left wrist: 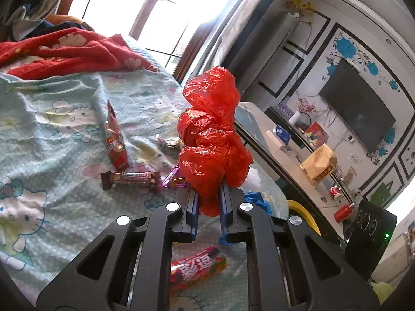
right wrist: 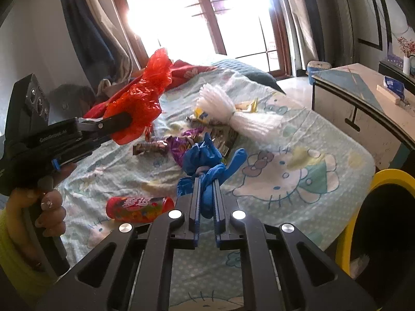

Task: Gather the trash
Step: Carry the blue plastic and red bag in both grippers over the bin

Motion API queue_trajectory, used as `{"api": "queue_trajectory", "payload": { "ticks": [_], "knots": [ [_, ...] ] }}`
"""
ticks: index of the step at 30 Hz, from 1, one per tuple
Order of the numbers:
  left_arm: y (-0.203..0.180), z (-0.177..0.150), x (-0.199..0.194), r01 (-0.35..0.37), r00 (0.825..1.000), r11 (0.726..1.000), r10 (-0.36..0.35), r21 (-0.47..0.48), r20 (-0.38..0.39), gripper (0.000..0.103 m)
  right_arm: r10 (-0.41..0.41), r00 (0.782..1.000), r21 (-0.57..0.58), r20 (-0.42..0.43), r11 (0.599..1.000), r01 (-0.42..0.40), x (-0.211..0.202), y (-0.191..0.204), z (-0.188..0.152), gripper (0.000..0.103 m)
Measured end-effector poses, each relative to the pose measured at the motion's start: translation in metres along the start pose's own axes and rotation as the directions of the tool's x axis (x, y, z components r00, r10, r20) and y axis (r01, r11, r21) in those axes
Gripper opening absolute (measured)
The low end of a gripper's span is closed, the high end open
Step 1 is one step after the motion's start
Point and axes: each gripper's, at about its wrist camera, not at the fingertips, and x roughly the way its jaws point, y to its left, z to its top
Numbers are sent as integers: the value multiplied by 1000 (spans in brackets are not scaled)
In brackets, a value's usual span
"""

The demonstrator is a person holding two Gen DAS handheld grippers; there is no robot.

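My left gripper (left wrist: pixel 209 190) is shut on a crumpled red plastic bag (left wrist: pixel 211 132), held above the bed; the right wrist view shows that gripper (right wrist: pixel 127 121) and the red bag (right wrist: pixel 144 98) at the left. My right gripper (right wrist: pixel 206 184) is shut on a crumpled blue plastic bag (right wrist: pixel 207 160), lifted just off the sheet. Snack wrappers lie on the bed: a red packet (left wrist: pixel 115 140), a brown bar wrapper (left wrist: pixel 129 178), a purple wrapper (right wrist: pixel 179 147) and a red candy tube (right wrist: pixel 140 208), also the tube (left wrist: pixel 197 267) below my left fingers.
A white plastic bag (right wrist: pixel 233 114) lies on the cartoon-print sheet (right wrist: pixel 285 181). A yellow-rimmed bin (right wrist: pixel 384 223) stands at the bed's right. A red blanket (left wrist: pixel 64 51) is heaped at the head. A white cabinet (right wrist: pixel 363 103) and a wall television (left wrist: pixel 360 111) are beyond.
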Motion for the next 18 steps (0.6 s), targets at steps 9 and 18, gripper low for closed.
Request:
{"api": "queue_trajectory", "payload": {
  "ticks": [9,18],
  "knots": [
    [-19,-1,-1,33,999,999,-33,35,-3,8,-30,997,14,68,999,29,-25,-7,8,8],
    [-41,-8,0,65,998,995,-64,76,-17,8,-73,988,67,134,996,64,-54,-31,17,8]
  ]
}}
